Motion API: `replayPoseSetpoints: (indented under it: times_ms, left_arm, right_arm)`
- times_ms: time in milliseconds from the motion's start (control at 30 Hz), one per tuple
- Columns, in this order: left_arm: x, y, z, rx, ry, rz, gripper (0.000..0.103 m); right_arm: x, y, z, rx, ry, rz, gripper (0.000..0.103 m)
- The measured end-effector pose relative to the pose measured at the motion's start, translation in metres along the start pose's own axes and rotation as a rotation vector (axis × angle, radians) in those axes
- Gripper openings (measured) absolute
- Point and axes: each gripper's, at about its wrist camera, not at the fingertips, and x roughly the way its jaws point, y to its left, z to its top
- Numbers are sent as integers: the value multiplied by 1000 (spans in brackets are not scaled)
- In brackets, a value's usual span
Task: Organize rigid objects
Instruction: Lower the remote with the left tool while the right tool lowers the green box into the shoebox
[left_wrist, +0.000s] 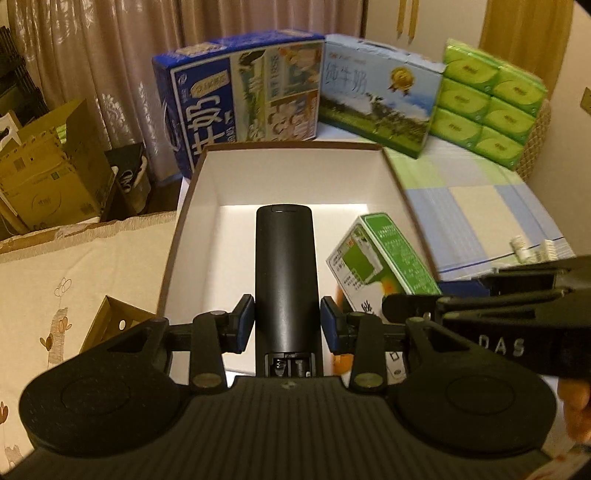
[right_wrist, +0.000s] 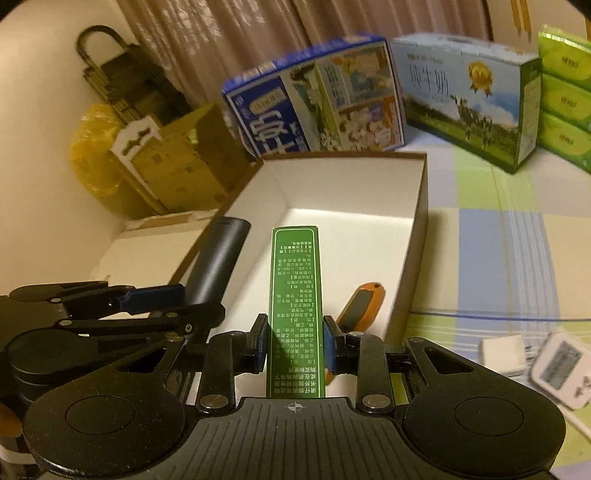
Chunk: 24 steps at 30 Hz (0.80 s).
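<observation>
My left tool (left_wrist: 287, 325) clamps black remote (left_wrist: 285, 273), right tool (right_wrist: 295, 343) clamps green carton (right_wrist: 295, 295), both over white box (left_wrist: 295, 173).

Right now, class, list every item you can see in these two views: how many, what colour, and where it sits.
remote control: one, black, held over the open box
medicine carton: one, green and white, held over the open box
open box: one, white inside, brown rim, on the bed
orange tool: one, orange and grey, inside the box
milk cartons: two, dark blue and pale blue, behind the box
tissue packs: several, green, stacked far right
cardboard boxes: several, brown, left
white timer: one, on the bedspread
left gripper: fingers shut on the remote
right gripper: fingers shut on the carton
</observation>
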Motion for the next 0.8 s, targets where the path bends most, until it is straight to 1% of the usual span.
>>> replayPoseSetpoints:
  times_ms: [133,233,433,533,667,800]
  left_arm:
    - [28,14,6,-4,31,-13,33]
    - [46,22,10,-7,55,-20,33]
    - [76,36,16,-14,96,-27,33]
    - [86,41,15,-5,114,-38,33]
    - [96,43,13,0,136,-46,33]
    - [98,44,12,-7,132,-49,33]
  right_arm:
    - [28,0,3,52,30,-50,26]
    - [46,-3,6,106,54,-69,26]
    - [75,-6,13,174,69,-119,26]
    - [83,-7,13,198,69,-134,26]
    - [91,-12,14,248,80,-127,26]
    - [93,-15,14,249,61,-127,26]
